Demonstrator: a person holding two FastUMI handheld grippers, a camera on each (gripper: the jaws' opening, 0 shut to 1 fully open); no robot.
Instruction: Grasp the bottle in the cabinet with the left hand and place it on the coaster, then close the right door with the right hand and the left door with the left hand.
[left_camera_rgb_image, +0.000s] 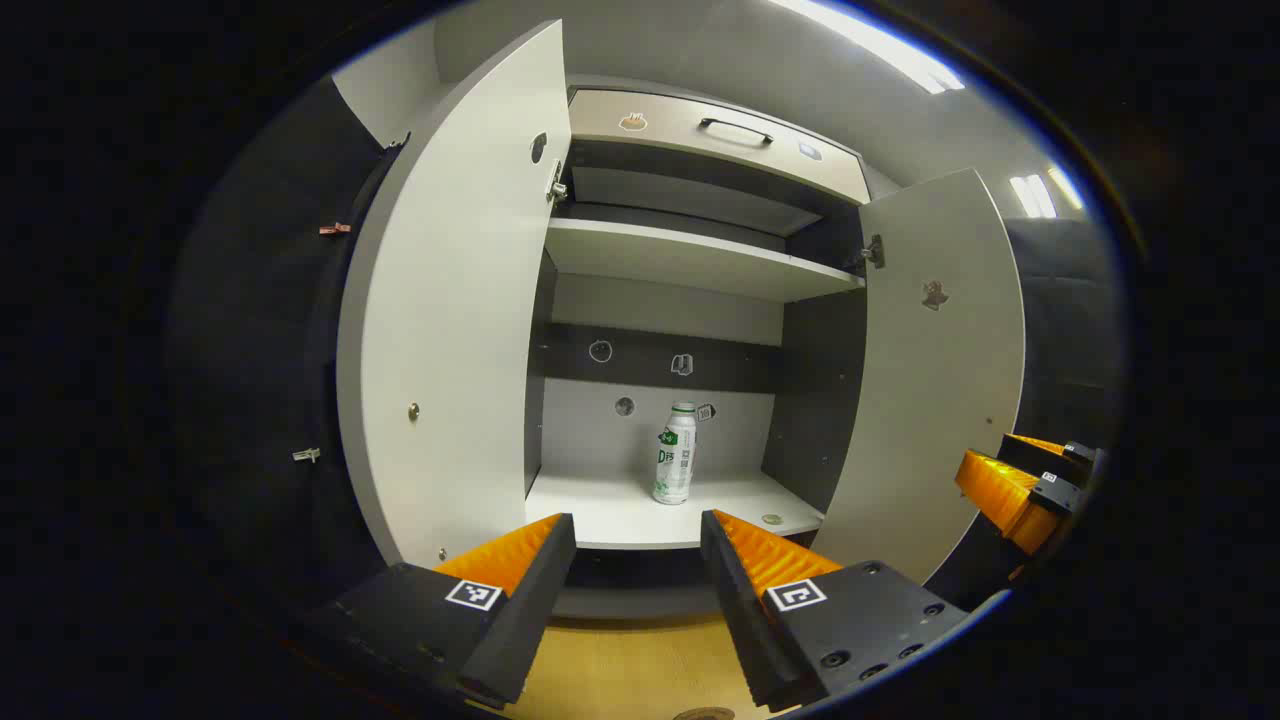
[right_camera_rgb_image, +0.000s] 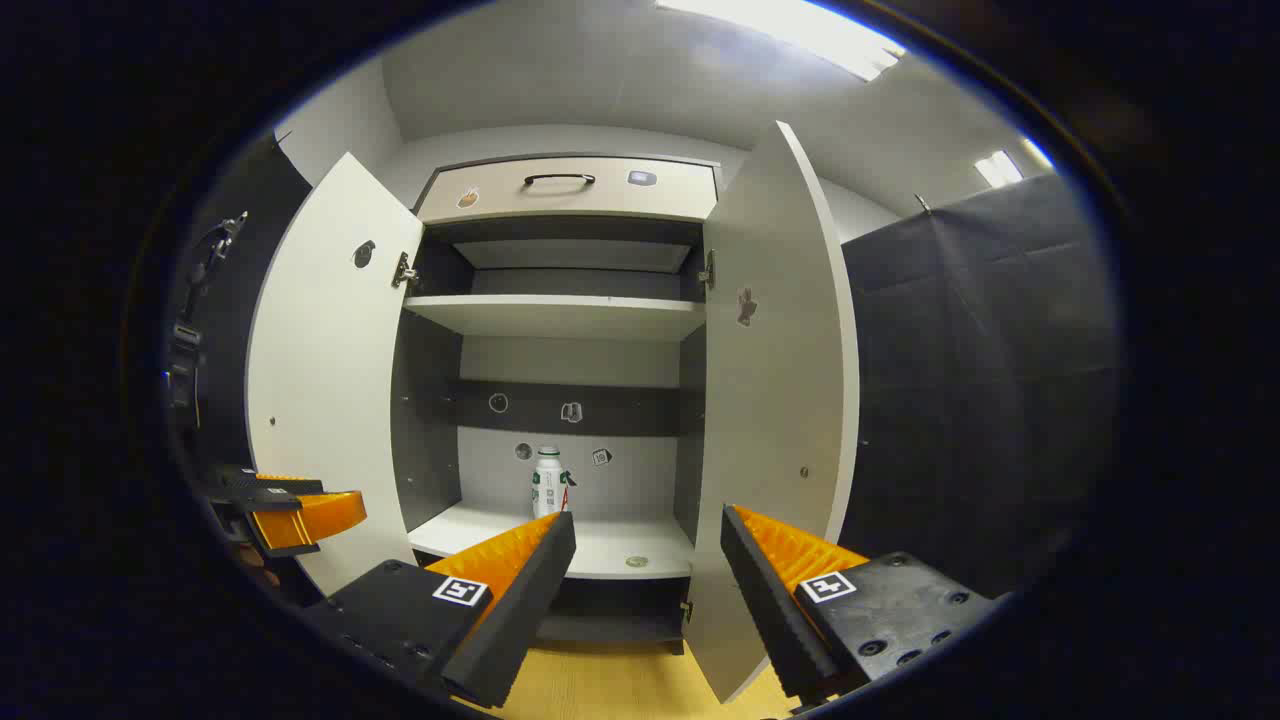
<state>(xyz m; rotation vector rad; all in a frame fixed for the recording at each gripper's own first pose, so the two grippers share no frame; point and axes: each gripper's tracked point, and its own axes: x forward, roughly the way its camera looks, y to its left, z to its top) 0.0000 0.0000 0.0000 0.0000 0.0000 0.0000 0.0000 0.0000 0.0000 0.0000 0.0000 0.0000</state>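
Note:
A white bottle (left_camera_rgb_image: 676, 455) with green print stands upright on the cabinet's lower shelf (left_camera_rgb_image: 610, 515), near the back wall; the right gripper view has the bottle (right_camera_rgb_image: 547, 482) too. A small round coaster (left_camera_rgb_image: 771, 519) lies at the shelf's front right corner. Both doors stand wide open: the left door (left_camera_rgb_image: 450, 320) and the right door (left_camera_rgb_image: 930, 370). My left gripper (left_camera_rgb_image: 637, 518) is open in front of the shelf, short of the bottle, nothing between its fingers. My right gripper (right_camera_rgb_image: 647, 515) is open too, farther back, with the right door (right_camera_rgb_image: 770, 400) just to its right.
An upper shelf (left_camera_rgb_image: 690, 258) and a closed drawer with a black handle (left_camera_rgb_image: 735, 128) sit above the bottle's compartment. A light wooden surface (left_camera_rgb_image: 620, 670) lies below the cabinet. Black cloth walls stand at both sides. The other gripper (left_camera_rgb_image: 1010, 480) shows at the right edge.

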